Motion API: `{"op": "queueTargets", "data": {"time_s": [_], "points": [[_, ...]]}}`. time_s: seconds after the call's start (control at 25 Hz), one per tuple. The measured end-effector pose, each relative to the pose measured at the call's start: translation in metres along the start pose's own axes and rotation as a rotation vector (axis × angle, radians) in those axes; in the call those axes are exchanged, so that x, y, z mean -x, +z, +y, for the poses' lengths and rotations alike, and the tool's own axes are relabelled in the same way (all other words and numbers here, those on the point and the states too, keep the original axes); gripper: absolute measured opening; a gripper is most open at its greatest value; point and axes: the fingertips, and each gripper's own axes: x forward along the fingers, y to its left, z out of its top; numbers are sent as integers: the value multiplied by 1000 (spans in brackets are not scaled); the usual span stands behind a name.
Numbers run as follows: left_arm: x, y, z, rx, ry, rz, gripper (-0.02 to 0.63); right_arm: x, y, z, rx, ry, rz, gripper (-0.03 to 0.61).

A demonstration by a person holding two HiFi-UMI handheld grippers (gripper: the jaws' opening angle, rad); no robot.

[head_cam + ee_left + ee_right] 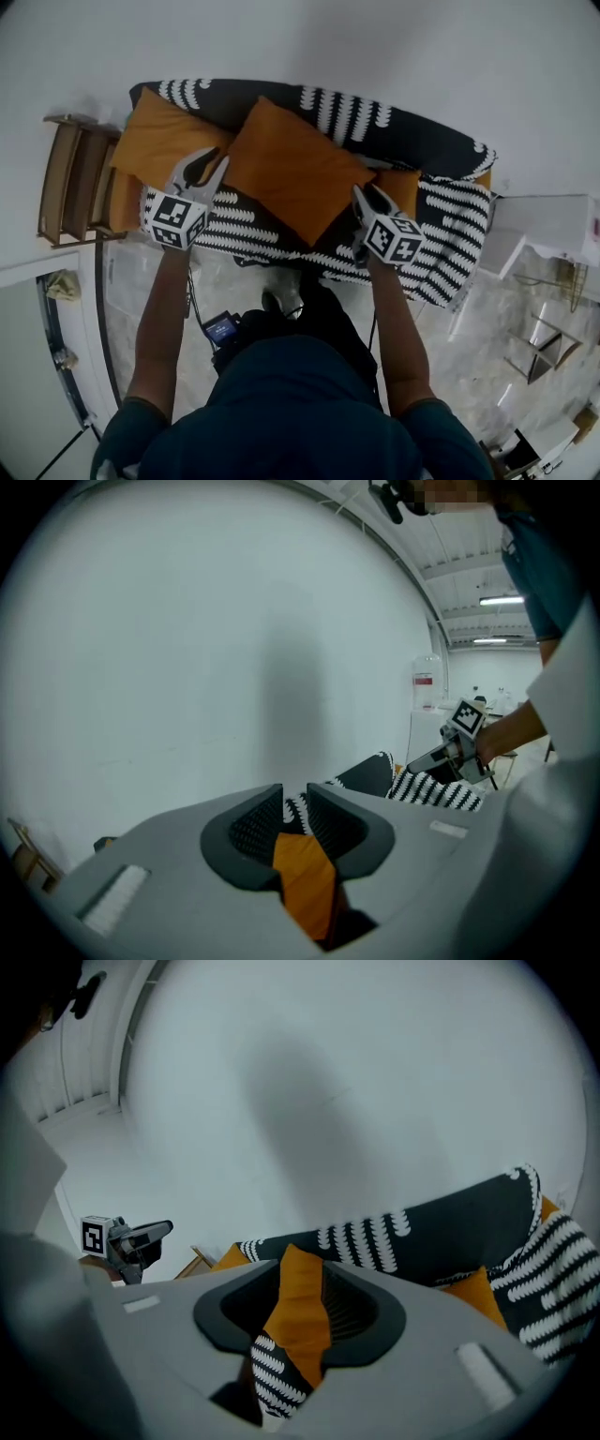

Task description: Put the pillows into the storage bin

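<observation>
Orange pillow (291, 169) lies diamond-wise at frame centre on the patterned sofa (441, 150). Its long axis runs upper left to lower right, and one corner points down-frame. Right gripper (367, 194) has its fingers released astride the pillow's right corner. At left, the left gripper (206, 161) is also released, with orange cloth between its fingers.

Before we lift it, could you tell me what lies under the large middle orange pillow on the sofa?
The middle pillow rests on the black-and-white sofa cover. A smaller orange pillow shows at its right corner. Whatever lies beneath its middle is covered.
</observation>
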Motion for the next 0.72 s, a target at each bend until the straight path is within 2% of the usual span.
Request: {"op": "queueTargets", "data": {"time_s": [0.28, 0.44, 0.64, 0.72], "points": [[-70, -79, 37, 48, 6, 156, 115, -63, -65, -65, -165, -61, 79, 170], [-111, -130, 59, 60, 3, 229, 146, -101, -113, -102, -326, -96, 78, 226], [-168, -209, 71, 88, -38, 338, 192, -141, -179, -152, -485, -187, 84, 249], [-188, -240, 76, 103, -46, 381, 229, -154, -204, -168, -539, -225, 95, 255]]}}
